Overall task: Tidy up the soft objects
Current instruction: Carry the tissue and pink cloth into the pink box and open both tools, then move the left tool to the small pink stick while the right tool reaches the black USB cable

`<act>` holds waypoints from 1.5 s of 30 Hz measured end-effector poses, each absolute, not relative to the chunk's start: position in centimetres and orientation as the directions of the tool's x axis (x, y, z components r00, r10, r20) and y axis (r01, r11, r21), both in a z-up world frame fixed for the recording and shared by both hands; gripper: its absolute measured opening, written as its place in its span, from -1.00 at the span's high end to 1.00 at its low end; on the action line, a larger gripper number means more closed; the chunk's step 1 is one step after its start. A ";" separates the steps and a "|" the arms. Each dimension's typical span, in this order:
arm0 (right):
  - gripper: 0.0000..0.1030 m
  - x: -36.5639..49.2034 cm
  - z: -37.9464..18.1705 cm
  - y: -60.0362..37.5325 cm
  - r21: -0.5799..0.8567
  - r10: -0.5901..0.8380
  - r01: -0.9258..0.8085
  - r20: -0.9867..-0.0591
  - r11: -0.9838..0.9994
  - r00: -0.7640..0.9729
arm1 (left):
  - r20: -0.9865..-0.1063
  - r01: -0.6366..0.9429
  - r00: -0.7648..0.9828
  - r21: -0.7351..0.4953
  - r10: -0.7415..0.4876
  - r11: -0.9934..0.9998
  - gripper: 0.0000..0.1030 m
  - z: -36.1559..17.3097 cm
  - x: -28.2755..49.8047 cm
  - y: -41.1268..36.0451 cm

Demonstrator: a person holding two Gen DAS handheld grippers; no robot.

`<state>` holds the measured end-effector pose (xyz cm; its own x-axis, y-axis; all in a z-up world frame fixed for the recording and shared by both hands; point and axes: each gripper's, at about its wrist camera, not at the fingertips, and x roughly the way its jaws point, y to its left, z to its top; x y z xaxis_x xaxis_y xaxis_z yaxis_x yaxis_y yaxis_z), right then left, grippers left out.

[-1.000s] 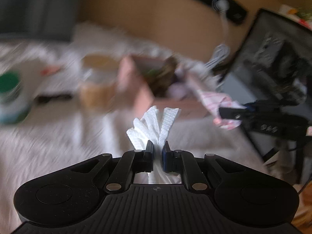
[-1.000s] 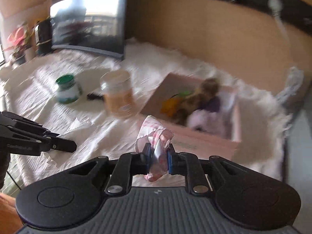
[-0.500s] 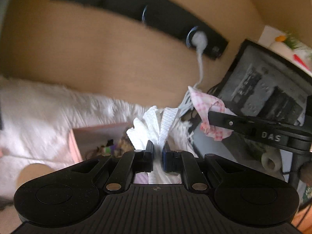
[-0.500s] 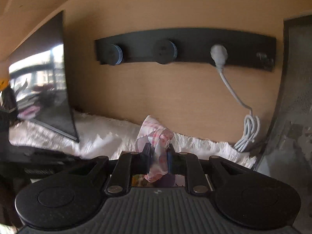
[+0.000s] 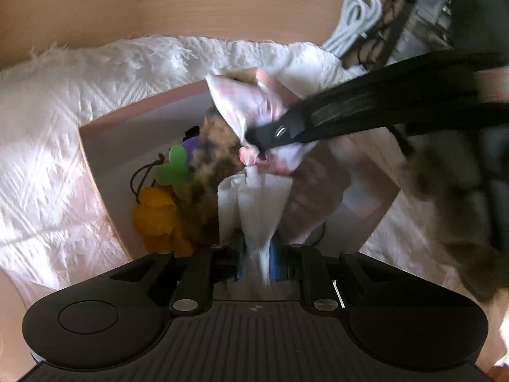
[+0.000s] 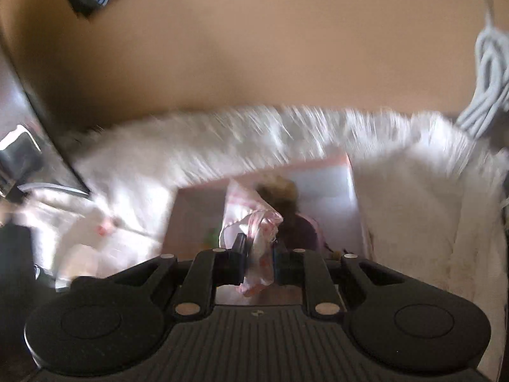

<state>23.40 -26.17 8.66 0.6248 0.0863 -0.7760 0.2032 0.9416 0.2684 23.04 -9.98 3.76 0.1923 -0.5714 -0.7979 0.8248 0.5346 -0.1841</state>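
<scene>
Over the pink box (image 5: pixel 375 210) both of our grippers now point down into it, where a second ago they faced the wall and the monitor. Our left gripper (image 5: pixel 257 262) carries the white tissue (image 5: pixel 254 203); its fingers have just been opening, and the tissue hangs between the blue pads with a little slack showing, so we judge it is on the point of dropping. Our right gripper (image 6: pixel 258 262) has fingers narrow and clamped on the pink checked cloth (image 6: pixel 259 248), which bunches above them; from the left camera that same cloth (image 5: pixel 245 108) shows at the tips of the right gripper's long black fingers, directly over the box. For the task this means two more soft things have reached the container and only the release is left, the tissue first by the look of it.

Inside the box already lie a mottled brown plush (image 5: pixel 210 159), a green piece (image 5: pixel 173 170), an orange one (image 5: pixel 156 216) and something purple (image 5: pixel 192 143). The box sits on a white fluffy cover (image 5: pixel 47 146) over the desk, against a tan wall (image 6: pixel 254 57), with a coiled white cable (image 5: pixel 356 16) behind. What stands in the way is mostly ourselves: the right gripper crosses above the tissue, and the heap of toys leaves free floor mainly on the right side.
</scene>
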 end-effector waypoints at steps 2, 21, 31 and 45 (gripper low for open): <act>0.69 24.1 6.9 -26.6 0.251 0.071 0.236 -0.812 0.939 0.580 | -0.784 0.822 0.225 -0.166 -0.578 0.544 0.63 4.0 22.8 -9.6; -0.06 17.7 12.1 -27.1 0.301 0.063 0.201 -0.683 0.932 0.728 | -0.621 0.598 0.326 -0.449 -0.713 0.664 0.65 9.5 24.4 -4.3; -0.06 14.5 15.7 -25.4 0.225 -0.021 0.228 -0.667 0.947 0.744 | -0.555 0.589 0.423 -0.432 -0.716 0.683 0.65 12.9 23.3 0.6; -0.06 20.6 25.5 -13.0 0.213 0.150 -0.025 -0.595 0.977 0.790 | -0.743 0.776 0.445 0.041 -0.500 0.629 0.65 16.5 28.2 12.1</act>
